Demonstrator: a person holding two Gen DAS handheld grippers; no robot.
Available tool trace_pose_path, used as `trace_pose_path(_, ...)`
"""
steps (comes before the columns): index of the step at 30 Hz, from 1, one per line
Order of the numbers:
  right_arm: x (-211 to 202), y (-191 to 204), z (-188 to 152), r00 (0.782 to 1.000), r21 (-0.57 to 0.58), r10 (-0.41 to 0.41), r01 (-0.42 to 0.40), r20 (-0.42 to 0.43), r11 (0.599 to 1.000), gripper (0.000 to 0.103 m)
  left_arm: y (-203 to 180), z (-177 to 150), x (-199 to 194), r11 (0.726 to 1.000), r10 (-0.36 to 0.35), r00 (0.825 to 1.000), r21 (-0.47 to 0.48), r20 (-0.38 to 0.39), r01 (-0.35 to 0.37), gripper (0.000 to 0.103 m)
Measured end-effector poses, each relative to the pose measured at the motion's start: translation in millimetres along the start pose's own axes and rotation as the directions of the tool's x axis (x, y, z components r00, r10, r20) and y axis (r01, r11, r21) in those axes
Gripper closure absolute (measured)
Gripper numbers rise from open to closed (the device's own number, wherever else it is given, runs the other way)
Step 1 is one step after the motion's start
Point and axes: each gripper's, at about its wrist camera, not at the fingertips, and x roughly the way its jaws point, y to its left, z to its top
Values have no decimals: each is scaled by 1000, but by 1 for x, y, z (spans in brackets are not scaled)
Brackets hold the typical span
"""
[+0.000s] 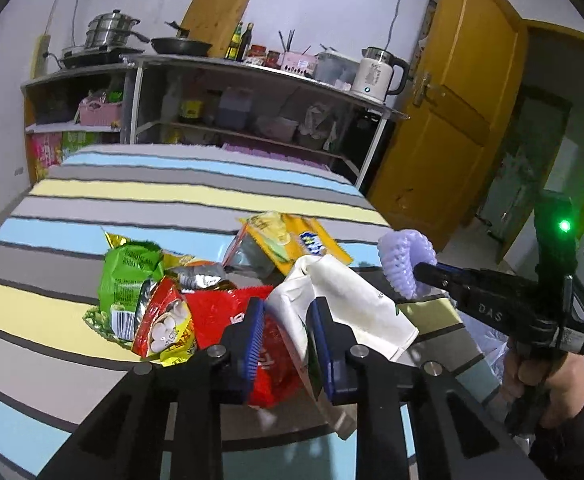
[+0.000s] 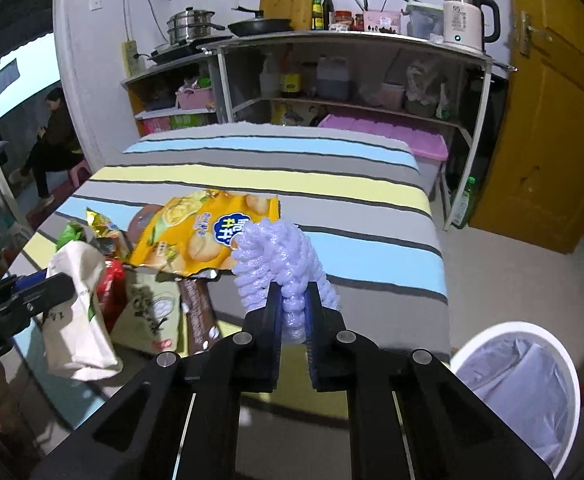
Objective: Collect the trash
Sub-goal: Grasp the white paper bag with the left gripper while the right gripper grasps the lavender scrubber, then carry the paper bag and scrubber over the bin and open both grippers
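While the left gripper point(image 1: 286, 332) pinches a white paper bag point(image 1: 348, 304) between its blue pads point(image 1: 254, 334), the bag hangs slack above the striped table point(image 1: 172, 196) and could, I judge, slip free. Clamped in the right gripper point(image 2: 294, 312), a lilac foam fruit net point(image 2: 280, 258) springs outward; it may bounce off the white lined bin point(image 2: 532, 364) beside the table. On the table, the wrapper pile point(image 1: 164, 304) remains. "DAS" marks the right gripper's body; wrapper print is unreadable.
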Motion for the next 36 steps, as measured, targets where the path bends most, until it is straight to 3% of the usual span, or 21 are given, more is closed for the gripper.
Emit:
trace_pose_path(21,-97,-19,-35,993,50,-64,59,104,997,92,-73,3,-35,994,-37,999,99,27,34,78)
trace_pose_path(36,-132,-61,-61,981,139,-149,131,126,981,92,-134,3,-19,977,-105,994,186,-2,104,78)
